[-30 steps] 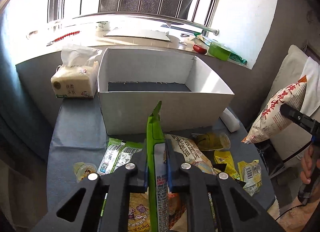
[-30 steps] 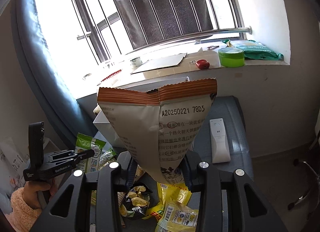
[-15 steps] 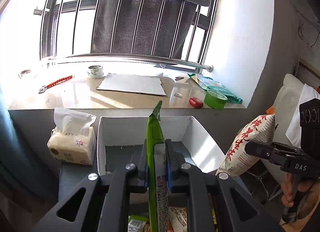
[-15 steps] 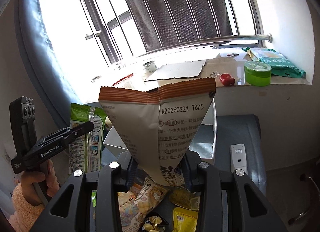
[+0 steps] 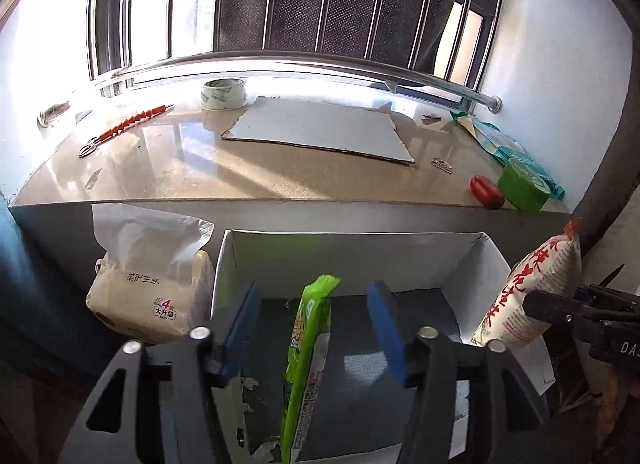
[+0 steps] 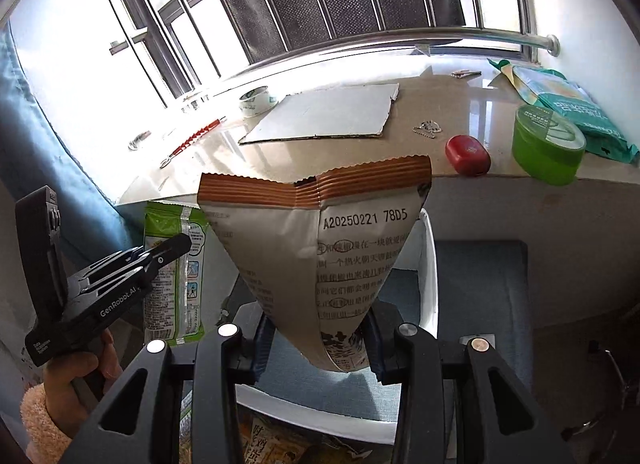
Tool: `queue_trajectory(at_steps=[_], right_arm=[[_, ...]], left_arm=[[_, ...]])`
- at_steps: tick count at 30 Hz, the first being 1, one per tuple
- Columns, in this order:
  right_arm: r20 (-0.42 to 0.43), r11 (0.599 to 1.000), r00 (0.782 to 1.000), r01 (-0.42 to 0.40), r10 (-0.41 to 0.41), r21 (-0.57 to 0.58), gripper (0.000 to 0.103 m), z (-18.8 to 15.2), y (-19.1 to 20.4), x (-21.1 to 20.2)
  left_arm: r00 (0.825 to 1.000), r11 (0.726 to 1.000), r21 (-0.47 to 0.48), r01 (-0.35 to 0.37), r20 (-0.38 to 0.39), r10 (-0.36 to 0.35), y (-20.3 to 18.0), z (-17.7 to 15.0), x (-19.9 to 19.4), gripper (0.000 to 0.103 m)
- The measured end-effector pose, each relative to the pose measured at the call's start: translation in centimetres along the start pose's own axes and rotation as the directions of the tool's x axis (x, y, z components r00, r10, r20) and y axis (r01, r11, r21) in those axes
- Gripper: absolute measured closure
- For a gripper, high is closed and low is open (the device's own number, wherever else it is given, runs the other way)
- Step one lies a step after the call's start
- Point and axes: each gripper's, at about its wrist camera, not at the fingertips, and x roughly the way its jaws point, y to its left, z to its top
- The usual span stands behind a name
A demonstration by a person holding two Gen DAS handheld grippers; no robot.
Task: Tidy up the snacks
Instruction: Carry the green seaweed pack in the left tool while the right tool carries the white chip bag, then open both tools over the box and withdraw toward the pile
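Observation:
My left gripper (image 5: 316,328) hangs over the white cardboard box (image 5: 352,248) with its blue pads wide apart. The green snack packet (image 5: 308,356) stands edge-on between the pads without touching them; it also shows beside the left gripper in the right wrist view (image 6: 176,264). My right gripper (image 6: 316,336) is shut on a white snack bag with a brown top seam (image 6: 320,248), held upright over the box's right part (image 6: 426,264). The same bag shows at the right in the left wrist view (image 5: 532,296).
A tissue pack (image 5: 148,284) stands left of the box. On the windowsill behind lie a cardboard sheet (image 5: 320,132), a tape roll (image 5: 223,94), a red case (image 5: 486,192) and a green jar (image 5: 524,184). More snack packets lie below the box's near wall (image 6: 272,440).
Both grippers have moved forward over the box. The left gripper's pads have opened and let go of the green packet. The right gripper still holds its bag.

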Motion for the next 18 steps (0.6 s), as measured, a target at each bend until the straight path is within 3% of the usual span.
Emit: queue_trajectory(at_steps=[1,3,8,14,18], right_arm=[[-0.022,1.0,1.0,0.005,-0.005,0.005,0.036,0.0,-0.2,0.7],[-0.027,1.0,1.0,-0.017,0.017,0.024,0.0,-0.1,-0.7,1.2],[0.066,1.0,0.998,-0.006,0.005,0.025,0.0,-0.6,-0.8,-0.7],[0.141,0.996,0.987,-0.084,0.082,0.006,0.0,-2.7,-0.6,-4.3],[0.193,0.992,0.973,-0.126,0.129,-0.028,0.0,-5.9,-0.3,-7.5]], left_arm=[[1.0,1.0,-0.019,-0.003,0.006,0.003,0.3,-0.2,-0.1,0.0],[1.0,0.999,-0.037,0.004,0.019,-0.003,0.9,-0.5,-0.5,0.0],[0.999,1.0,-0.022,0.012,0.047,-0.011,1.3,-1.7,-2.6,0.0],[0.983,0.998,-0.006,0.057,0.176,-0.055,1.5,-4.1,-8.2,0.0],[0.984,0.998,0.029,0.047,0.172,-0.051,1.0,-6.6,-12.0,0.0]])
